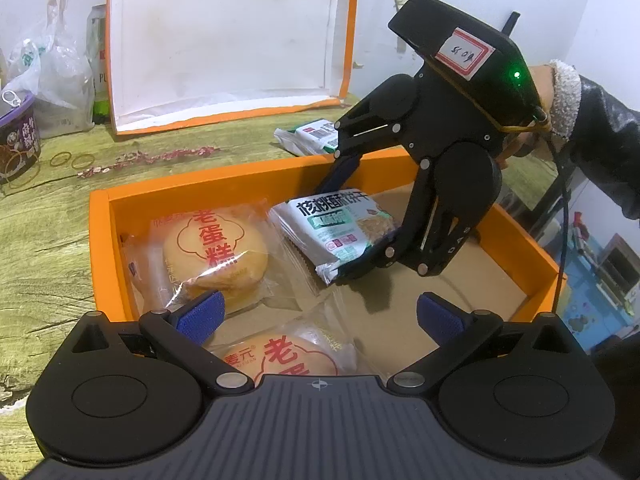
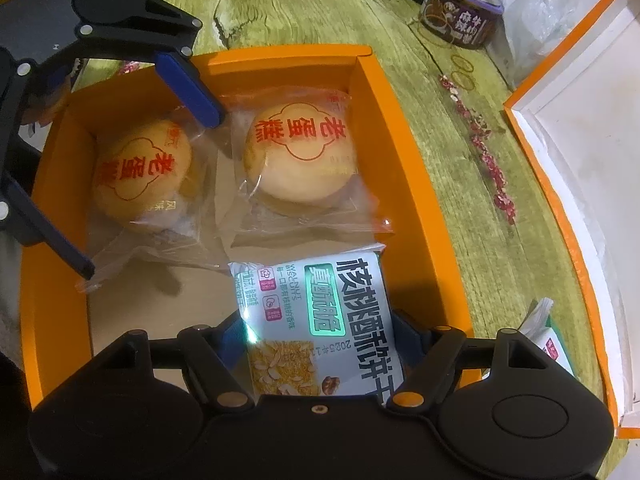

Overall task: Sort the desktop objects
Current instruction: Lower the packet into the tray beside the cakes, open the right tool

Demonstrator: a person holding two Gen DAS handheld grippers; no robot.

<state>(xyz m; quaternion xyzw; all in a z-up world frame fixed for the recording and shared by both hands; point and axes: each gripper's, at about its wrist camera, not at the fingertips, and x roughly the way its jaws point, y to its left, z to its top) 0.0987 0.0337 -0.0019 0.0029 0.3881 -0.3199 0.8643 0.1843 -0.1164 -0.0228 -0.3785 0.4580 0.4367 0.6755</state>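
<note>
The walnut biscuit packet is clamped between the pads of the right gripper and hangs inside the orange box, beside the two wrapped egg cakes. It is best lowered onto the bare cardboard floor and released only once it lies flat; the left gripper, wide open and empty over the box's near edge, should be kept clear.

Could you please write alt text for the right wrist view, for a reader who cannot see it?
The right gripper holds a silver walnut biscuit packet over the orange cardboard box, beside two clear-wrapped round egg cakes. The open left gripper reaches in from the left.
</note>
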